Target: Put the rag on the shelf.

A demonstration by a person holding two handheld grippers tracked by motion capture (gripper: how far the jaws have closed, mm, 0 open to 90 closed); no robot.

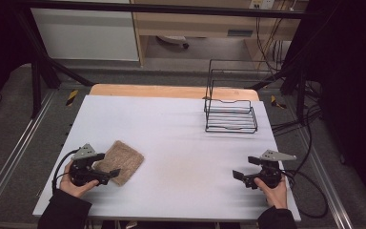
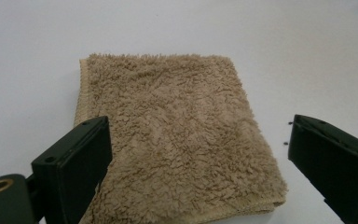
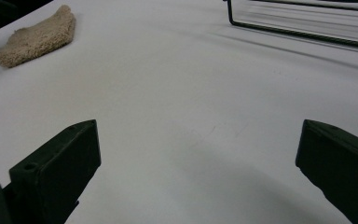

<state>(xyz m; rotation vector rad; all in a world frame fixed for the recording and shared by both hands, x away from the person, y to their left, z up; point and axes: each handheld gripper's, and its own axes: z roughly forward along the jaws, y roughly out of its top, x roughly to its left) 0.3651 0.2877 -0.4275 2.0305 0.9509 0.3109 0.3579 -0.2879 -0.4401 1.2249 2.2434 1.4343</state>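
A folded tan terry cloth (image 1: pixel 122 162) lies flat on the white table (image 1: pixel 171 129) at the front left. My left gripper (image 1: pixel 106 166) is open right at the cloth's near edge, its jaws on either side of it. In the left gripper view the cloth (image 2: pixel 177 140) lies between the wide-apart jaws, with the left fingertip (image 2: pixel 81 158) over its near corner. My right gripper (image 1: pixel 244 169) is open at the front right, above bare table, nothing between its jaws. In the right gripper view the cloth (image 3: pixel 37 37) lies far off at the upper left.
A black wire rack (image 1: pixel 230 107) stands at the table's back right; its base bars (image 3: pixel 303 25) show at the top of the right gripper view. Cables trail from both grippers. A wooden board edge (image 1: pixel 171 90) runs behind the table.
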